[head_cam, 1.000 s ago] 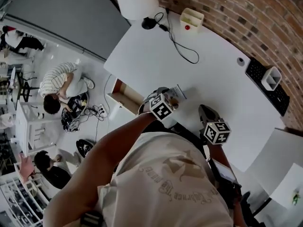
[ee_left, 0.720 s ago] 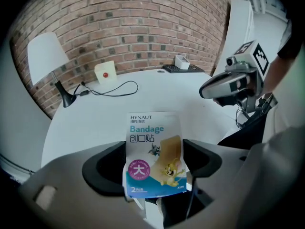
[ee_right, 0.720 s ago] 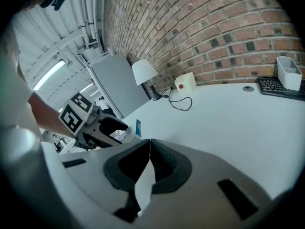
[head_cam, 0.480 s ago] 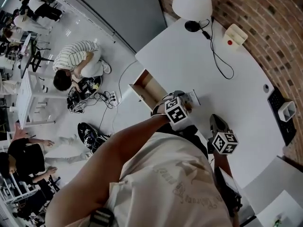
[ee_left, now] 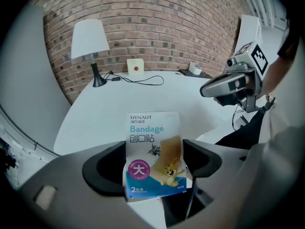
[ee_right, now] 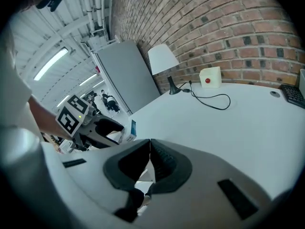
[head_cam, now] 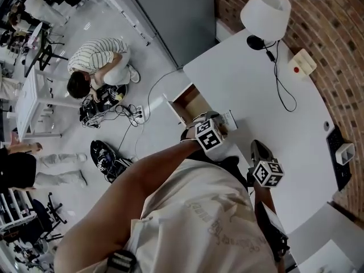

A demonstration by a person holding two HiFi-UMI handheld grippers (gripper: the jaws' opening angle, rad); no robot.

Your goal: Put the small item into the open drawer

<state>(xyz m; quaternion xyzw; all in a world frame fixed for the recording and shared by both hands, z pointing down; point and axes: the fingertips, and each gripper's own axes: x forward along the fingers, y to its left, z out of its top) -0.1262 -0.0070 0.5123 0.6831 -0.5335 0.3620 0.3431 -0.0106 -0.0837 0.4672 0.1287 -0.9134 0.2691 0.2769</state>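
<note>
Now, left gripper point(ee_left: 155, 165): jaws clamped on the lower part of a bandage packet point(ee_left: 153, 149), which stands upright between them with its printed face toward the camera.
Bandage packet: held above the near edge of the white table point(head_cam: 267, 124), just beside the open drawer point(head_cam: 192, 102) and not in it.
Right gripper point(ee_right: 148, 162): jaws pressed together with nothing between them; it hangs over the table edge to the right of the left gripper, apart from it.
Drawer: pulled out from the table's side, brown inside.
Table, far end: a lamp point(head_cam: 265, 13) with a white shade, a black cable point(head_cam: 282, 90) running from its base, and a small box with a red button point(head_cam: 301, 62), all near the brick wall point(head_cam: 335, 33).
Floor: a person in a striped top point(head_cam: 99, 64) crouches over gear, well apart from the table.
</note>
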